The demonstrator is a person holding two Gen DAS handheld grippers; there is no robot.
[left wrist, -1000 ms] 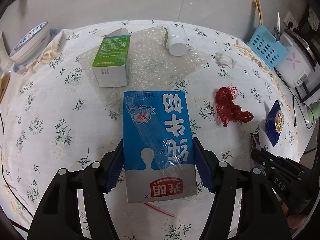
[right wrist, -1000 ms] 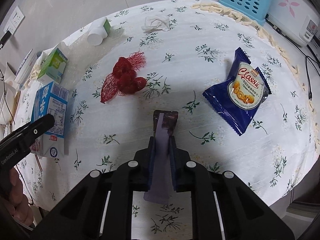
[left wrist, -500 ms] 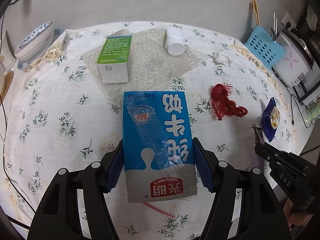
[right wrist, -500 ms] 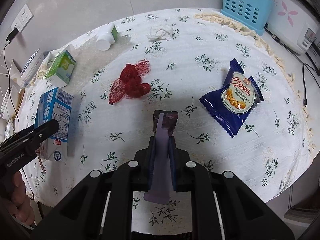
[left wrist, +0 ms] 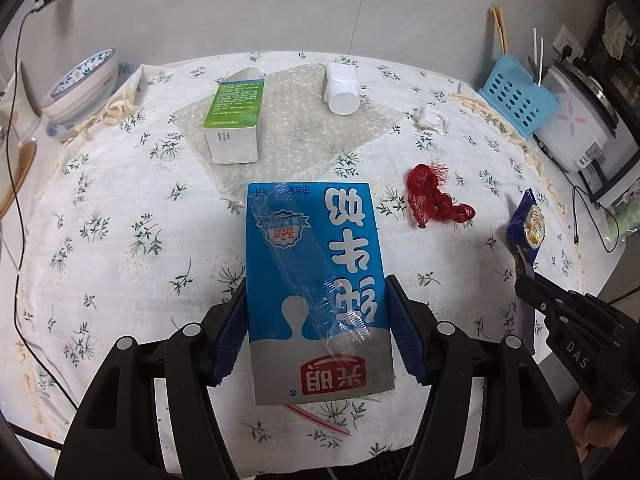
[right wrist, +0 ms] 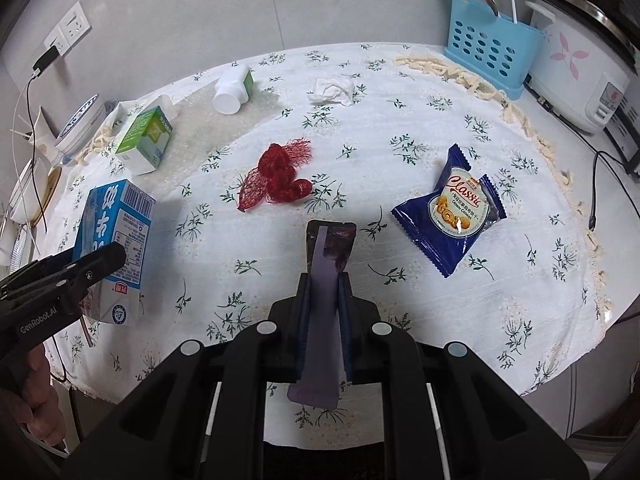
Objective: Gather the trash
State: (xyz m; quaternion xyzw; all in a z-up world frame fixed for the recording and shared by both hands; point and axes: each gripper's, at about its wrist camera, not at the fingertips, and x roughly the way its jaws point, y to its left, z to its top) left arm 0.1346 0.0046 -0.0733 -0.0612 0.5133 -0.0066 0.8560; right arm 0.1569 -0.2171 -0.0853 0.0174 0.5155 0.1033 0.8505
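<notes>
The left gripper (left wrist: 318, 330) has its fingers (left wrist: 230, 344) clamped on the two sides of a blue and white milk carton (left wrist: 316, 280), which stands out ahead of them above the surface (left wrist: 120, 260) with its printed face toward the camera. A red-striped straw (left wrist: 320, 420) shows just under the carton's near end.

The right gripper (right wrist: 323, 312) has its fingers (right wrist: 301, 320) pressed together on a flat purple wrapper (right wrist: 326, 280); the wrapper's dark end sticks out beyond the fingertips and its pale end hangs back between them.

Ahead of the right fingers and slightly to their left lies a red mesh net (right wrist: 278, 178) on the flowered cloth. To their right lies a dark blue cookie packet (right wrist: 454, 208). Farther ahead rests a crumpled white tissue (right wrist: 332, 89).

Beyond the left fingers, a green and white box (left wrist: 234, 122) and a white bottle (left wrist: 341, 88) on its side both rest on a sheet of bubble wrap (left wrist: 304, 132).
</notes>
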